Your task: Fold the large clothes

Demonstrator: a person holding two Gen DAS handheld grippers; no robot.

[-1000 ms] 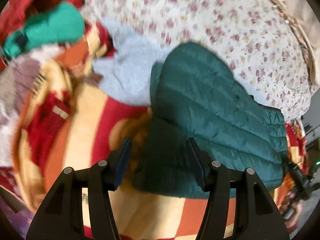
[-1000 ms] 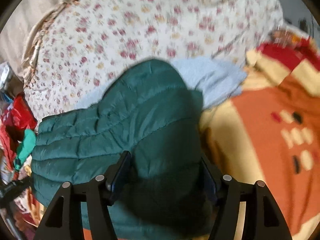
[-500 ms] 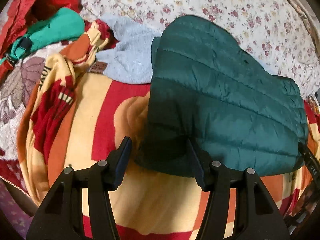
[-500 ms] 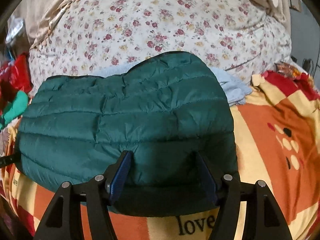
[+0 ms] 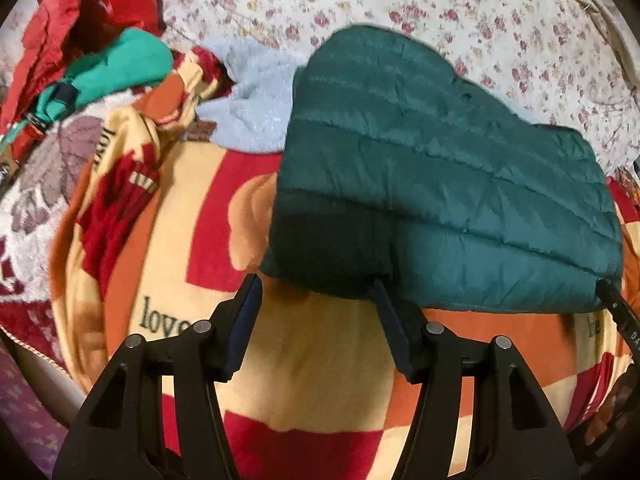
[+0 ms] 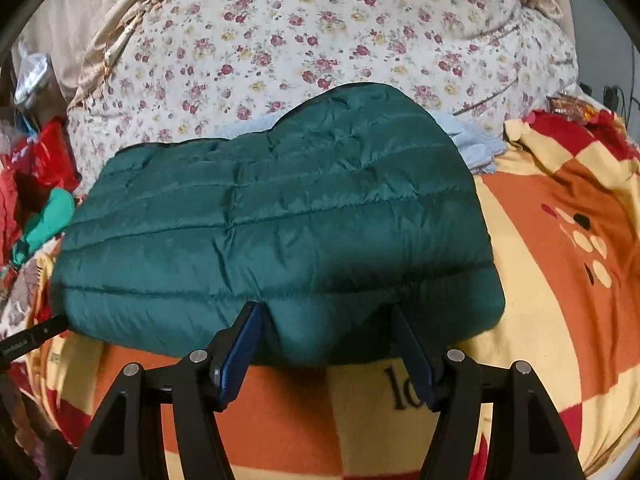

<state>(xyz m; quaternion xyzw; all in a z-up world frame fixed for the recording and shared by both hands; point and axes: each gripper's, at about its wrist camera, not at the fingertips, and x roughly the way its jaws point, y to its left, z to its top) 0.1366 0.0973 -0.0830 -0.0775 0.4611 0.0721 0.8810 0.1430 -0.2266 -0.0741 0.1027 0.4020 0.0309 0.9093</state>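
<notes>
1. On the bed, the green puffer jacket (image 6: 276, 220) lies in a thick, already doubled-over bundle on the red and orange blanket (image 6: 560, 280), with its far edge up against the flowery pillow (image 6: 320, 32) and a light blue sweater (image 5: 256, 116) poking out from behind it.
2. My right gripper (image 6: 326, 344) has its jaws spread around the near right edge, and the padding bulges between them. It looks pinched, not just framed.
3. My left gripper (image 5: 318, 312) does the same at the near left corner. Its right finger presses into the hem, but I can't tell whether the left one touches.
4. Handling guess: very light, squishy, springy, with a slick shell. It'll probably puff back open and slide.
5. I'd grab deep at the stitched hem, both corners, through all the layers.
</notes>
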